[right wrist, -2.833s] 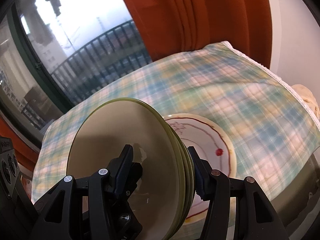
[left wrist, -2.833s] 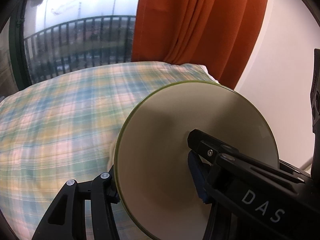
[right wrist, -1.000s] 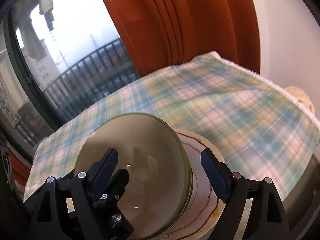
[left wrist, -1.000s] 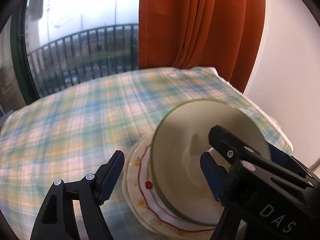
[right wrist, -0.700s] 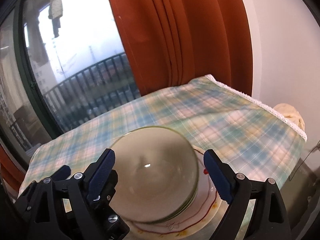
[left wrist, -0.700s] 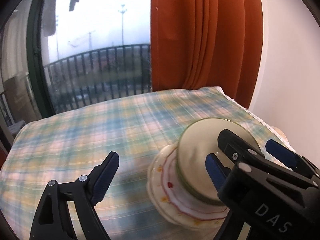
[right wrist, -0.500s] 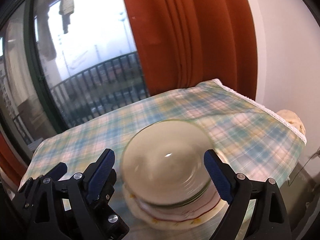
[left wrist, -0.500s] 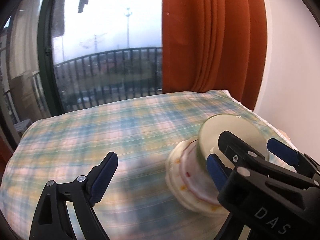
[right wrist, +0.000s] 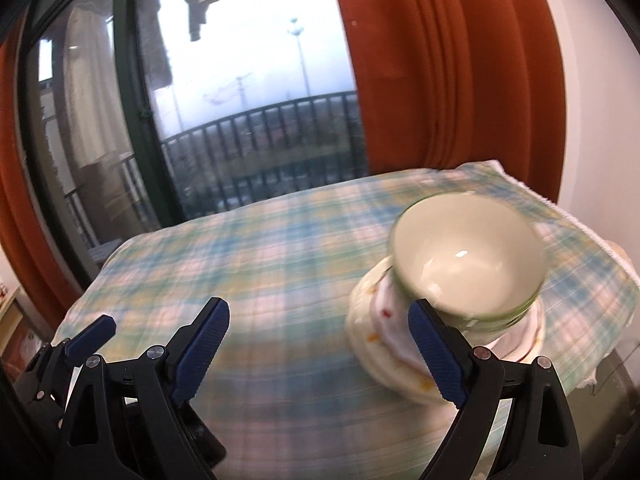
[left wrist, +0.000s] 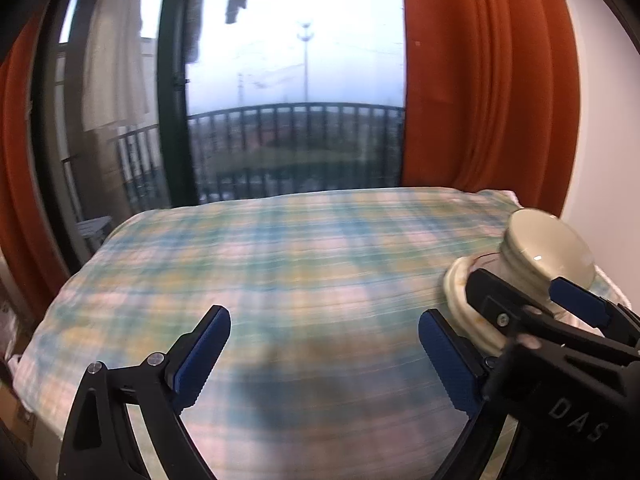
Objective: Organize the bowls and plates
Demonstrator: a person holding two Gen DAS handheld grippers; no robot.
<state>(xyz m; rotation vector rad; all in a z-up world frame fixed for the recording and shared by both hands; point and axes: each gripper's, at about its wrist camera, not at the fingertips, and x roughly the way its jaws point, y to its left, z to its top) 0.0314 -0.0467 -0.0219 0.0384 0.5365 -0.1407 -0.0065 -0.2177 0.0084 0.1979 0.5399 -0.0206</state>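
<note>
A tabletop [left wrist: 280, 264] covered in a soft plaid cloth of pale blue, green, yellow and pink fills both views, its weave smeared by motion blur. Near the right edge, towards the far right corner, stands a stack of bowls [right wrist: 468, 248]: glossy, cream-coloured, rounded ceramic with thin green rims, nested one inside another. They sit on a stack of plates [right wrist: 384, 344], cream with a red line and small red and orange marks around the border.

The left hand-held gripper [left wrist: 324, 354] has black plastic arms and ribbed blue pads. Its jaws have just been opening and stand wide apart over bare cloth, with nothing between them. The right hand-held gripper [right wrist: 318, 350] is built the same way; its jaws have also just been opening and are spread wide and empty, the right pad in front of the plates' near side; whether it touches them cannot be told.

The right wrist view looks down into the top bowl, showing its smooth inside and a bright glint. The left wrist view shows the same crockery only from the side, partly hidden behind the other gripper's black arm. Behind the tabletop hang heavy orange curtains [left wrist: 488, 92], pleated, beside a dark-framed glass door [left wrist: 280, 80] with a railing outside.
</note>
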